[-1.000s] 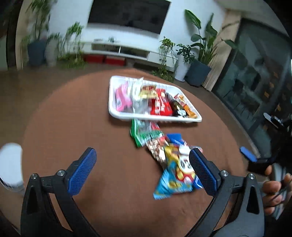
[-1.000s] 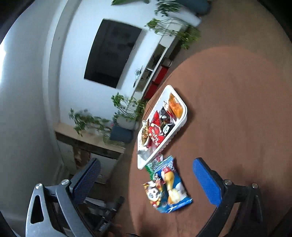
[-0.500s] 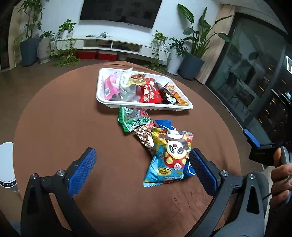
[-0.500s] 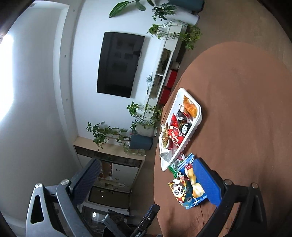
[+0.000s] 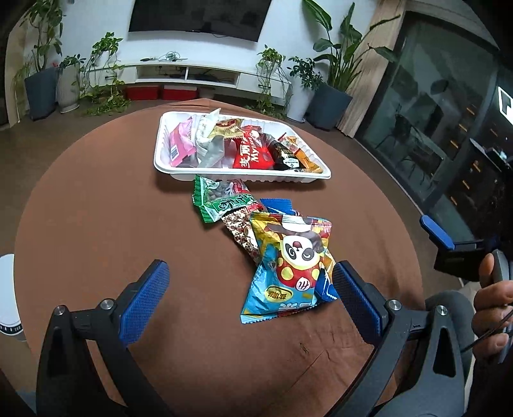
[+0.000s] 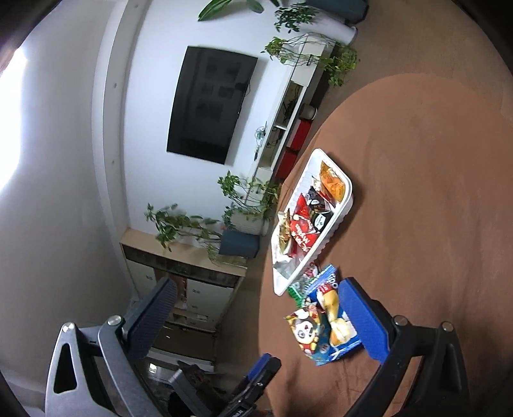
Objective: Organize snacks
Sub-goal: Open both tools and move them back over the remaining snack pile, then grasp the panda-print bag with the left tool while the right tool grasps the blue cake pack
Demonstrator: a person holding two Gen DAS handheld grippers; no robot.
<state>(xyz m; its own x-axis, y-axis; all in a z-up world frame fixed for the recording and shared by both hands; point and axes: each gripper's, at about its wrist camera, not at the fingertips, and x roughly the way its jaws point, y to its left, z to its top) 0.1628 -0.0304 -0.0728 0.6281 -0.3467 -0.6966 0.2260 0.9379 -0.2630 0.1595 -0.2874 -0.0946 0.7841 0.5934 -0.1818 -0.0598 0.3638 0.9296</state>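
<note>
A white tray (image 5: 162, 160) holding several snack packets sits at the far side of a round brown table (image 5: 96, 208). In front of it lies a small pile: a green packet (image 5: 221, 200), a brown patterned packet (image 5: 240, 232), a blue packet (image 5: 275, 205) and on top a panda packet (image 5: 295, 266). My left gripper (image 5: 247, 298) is open and empty, just short of the pile, its right finger beside the panda packet. My right gripper (image 6: 259, 320) is open and empty, rolled sideways at the table's edge; it sees the tray (image 6: 340, 213) and the panda packet (image 6: 304, 333).
A white round object (image 5: 8, 295) stands off the table's left edge. Beyond the table are a TV wall (image 5: 198, 16), a low white console and several potted plants. The right gripper's blue pad (image 5: 436, 232) shows at the right of the left wrist view.
The left gripper has pulled back and settled; the pile and tray now sit a little nearer the view's centre. The right gripper's view has swung, rolled sideways. No packet has moved.
</note>
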